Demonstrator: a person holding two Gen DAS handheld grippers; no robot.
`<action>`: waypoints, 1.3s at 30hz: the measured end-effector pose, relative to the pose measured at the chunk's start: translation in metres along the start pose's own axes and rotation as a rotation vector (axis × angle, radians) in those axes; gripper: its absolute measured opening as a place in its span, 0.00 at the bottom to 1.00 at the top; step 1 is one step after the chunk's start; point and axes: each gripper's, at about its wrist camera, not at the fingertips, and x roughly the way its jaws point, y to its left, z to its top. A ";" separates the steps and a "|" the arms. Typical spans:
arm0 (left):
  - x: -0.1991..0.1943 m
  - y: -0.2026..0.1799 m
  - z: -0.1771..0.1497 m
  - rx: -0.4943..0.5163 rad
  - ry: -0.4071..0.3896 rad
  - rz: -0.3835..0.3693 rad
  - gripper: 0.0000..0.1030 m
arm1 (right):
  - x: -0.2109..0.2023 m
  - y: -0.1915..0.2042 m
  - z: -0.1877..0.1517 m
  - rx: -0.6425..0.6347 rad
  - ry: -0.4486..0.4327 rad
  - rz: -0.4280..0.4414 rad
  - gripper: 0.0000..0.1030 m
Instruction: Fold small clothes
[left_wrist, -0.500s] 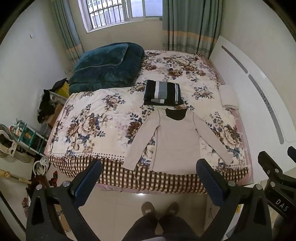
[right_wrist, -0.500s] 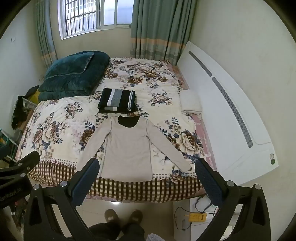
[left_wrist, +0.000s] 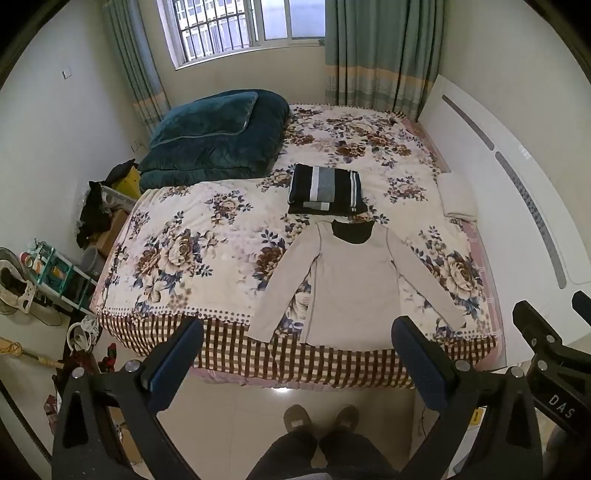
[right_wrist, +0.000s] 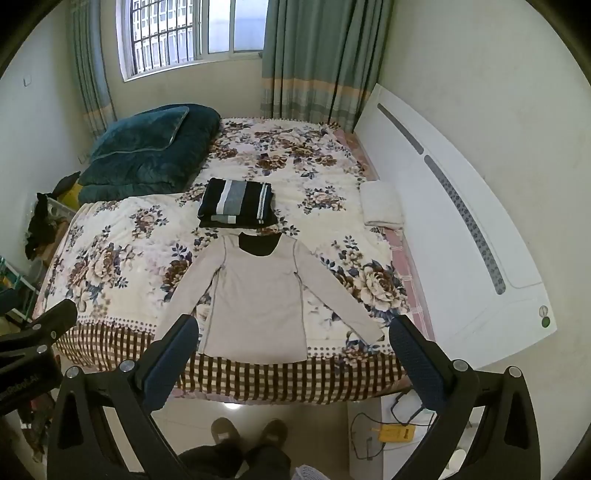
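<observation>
A beige long-sleeved top (left_wrist: 352, 284) (right_wrist: 256, 299) lies flat, sleeves spread, near the front edge of the floral bed (left_wrist: 207, 236) (right_wrist: 122, 236). Its dark collar points away from me. A folded dark striped garment (left_wrist: 325, 190) (right_wrist: 236, 203) lies just beyond the collar. My left gripper (left_wrist: 297, 365) is open and empty, held above the floor in front of the bed, short of the top's hem. My right gripper (right_wrist: 291, 362) is open and empty, also in front of the bed edge.
A teal quilt (left_wrist: 218, 140) is piled at the bed's far left. A folded white towel (left_wrist: 458, 197) lies by the white headboard (left_wrist: 517, 192) on the right. Clutter and a rack (left_wrist: 48, 269) stand on the floor at left. My feet (left_wrist: 319, 419) are below.
</observation>
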 end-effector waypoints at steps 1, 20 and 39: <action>0.001 0.000 0.001 0.001 0.000 -0.001 1.00 | -0.004 0.002 0.000 -0.002 0.000 -0.001 1.00; -0.009 -0.003 -0.002 0.004 -0.017 0.002 1.00 | -0.020 0.006 0.010 -0.003 -0.008 0.010 1.00; -0.022 -0.008 0.007 -0.001 -0.017 0.001 1.00 | -0.025 0.005 0.011 0.002 -0.014 0.017 1.00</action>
